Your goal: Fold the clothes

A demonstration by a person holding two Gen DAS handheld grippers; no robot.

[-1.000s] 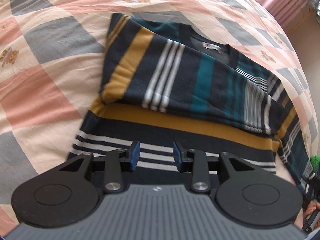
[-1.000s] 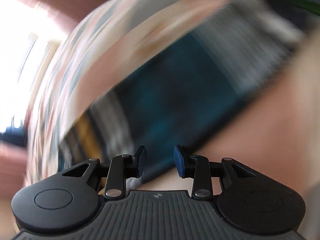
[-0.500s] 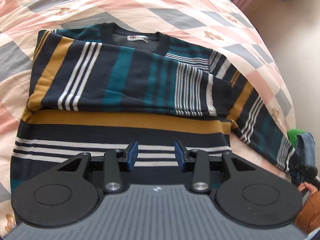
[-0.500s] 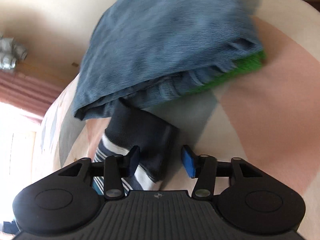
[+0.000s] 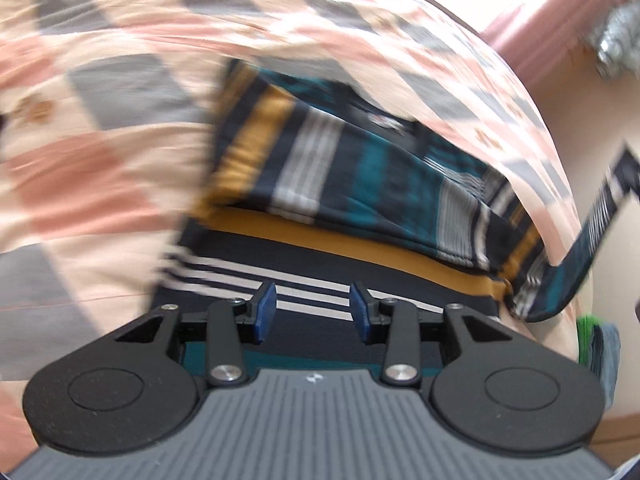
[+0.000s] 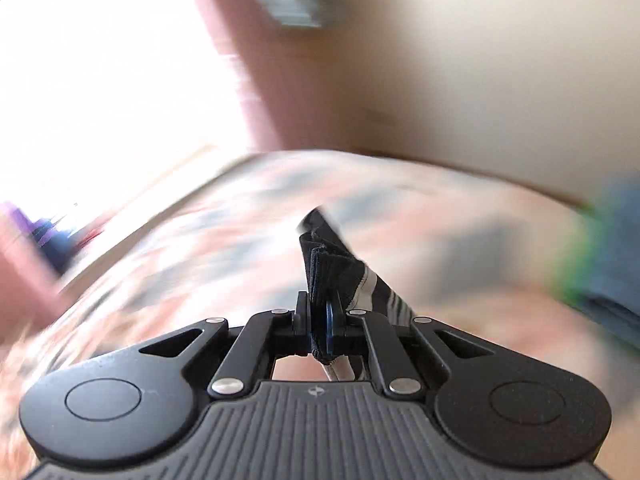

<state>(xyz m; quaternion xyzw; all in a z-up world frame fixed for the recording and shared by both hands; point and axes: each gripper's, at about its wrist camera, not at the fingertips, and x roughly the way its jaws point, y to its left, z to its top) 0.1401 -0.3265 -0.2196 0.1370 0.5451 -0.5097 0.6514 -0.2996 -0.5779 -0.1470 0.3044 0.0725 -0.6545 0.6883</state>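
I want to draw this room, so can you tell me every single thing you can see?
striped sweater: one, navy, teal, mustard and white, on the bed, one sleeve folded across
sleeve cuff: one, dark, lifted off the bed, pinched in the right gripper
checked bedsheet: one, pink, grey and cream, under the sweater
folded clothes: small pile, blue on green, at the bed's edge
curtain: pink, far right
left gripper: black, blue pads, open over the hem
right gripper: black, shut on the cuff

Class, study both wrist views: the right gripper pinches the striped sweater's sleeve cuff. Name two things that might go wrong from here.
1. The right gripper pinches only the cuff, so the raised sleeve may slip free.
2. The left gripper is open above the sweater, so pulling could drag the folded body out of shape.
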